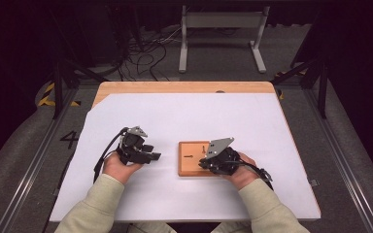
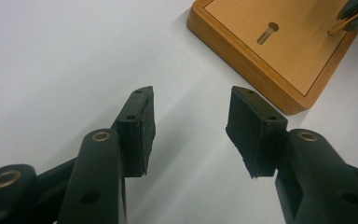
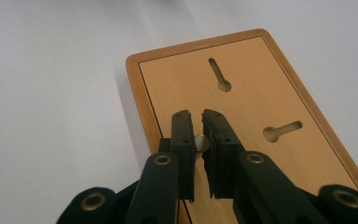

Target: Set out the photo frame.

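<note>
My right gripper sits over the wooden board, jaws pinched narrow on a small metal pin standing on the board's surface. Two keyhole slots lie just beyond the pin. My left gripper hangs wide and empty beside the board's left edge, so the right is nearer.

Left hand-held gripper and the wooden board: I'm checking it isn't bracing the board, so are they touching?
Apart. In the left gripper view, the open left hand-held gripper has bare white table between its tips and the wooden board.
</note>
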Demonstrator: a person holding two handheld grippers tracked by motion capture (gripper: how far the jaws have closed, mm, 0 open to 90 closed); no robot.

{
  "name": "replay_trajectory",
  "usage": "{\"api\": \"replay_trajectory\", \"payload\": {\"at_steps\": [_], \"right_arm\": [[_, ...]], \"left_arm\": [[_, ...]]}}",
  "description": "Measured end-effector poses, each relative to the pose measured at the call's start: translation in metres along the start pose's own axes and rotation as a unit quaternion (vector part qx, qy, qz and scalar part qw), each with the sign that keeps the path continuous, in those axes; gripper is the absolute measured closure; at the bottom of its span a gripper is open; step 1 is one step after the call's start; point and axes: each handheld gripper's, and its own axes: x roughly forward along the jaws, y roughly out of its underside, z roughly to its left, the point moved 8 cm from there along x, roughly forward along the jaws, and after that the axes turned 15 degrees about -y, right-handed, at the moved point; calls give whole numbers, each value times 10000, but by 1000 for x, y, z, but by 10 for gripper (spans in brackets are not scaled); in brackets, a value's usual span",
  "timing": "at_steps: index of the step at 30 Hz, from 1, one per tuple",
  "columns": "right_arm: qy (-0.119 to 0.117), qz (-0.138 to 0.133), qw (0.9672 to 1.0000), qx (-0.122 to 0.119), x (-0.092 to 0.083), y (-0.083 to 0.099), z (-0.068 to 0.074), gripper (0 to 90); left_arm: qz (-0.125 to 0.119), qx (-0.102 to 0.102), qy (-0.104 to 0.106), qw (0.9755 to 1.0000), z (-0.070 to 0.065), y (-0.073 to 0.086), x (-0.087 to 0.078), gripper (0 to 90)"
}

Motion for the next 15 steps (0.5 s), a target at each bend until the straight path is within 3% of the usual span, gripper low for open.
{"api": "replay_trajectory", "payload": {"at_steps": [9, 15], "right_arm": [[190, 180, 9996, -124, 1, -1, 3, 830], [502, 139, 9975, -480, 0, 2, 12, 835]], "left_arm": [[19, 35, 24, 10000, -2, 0, 0, 513], [-5, 79, 83, 9999, -8, -3, -1, 498]]}}
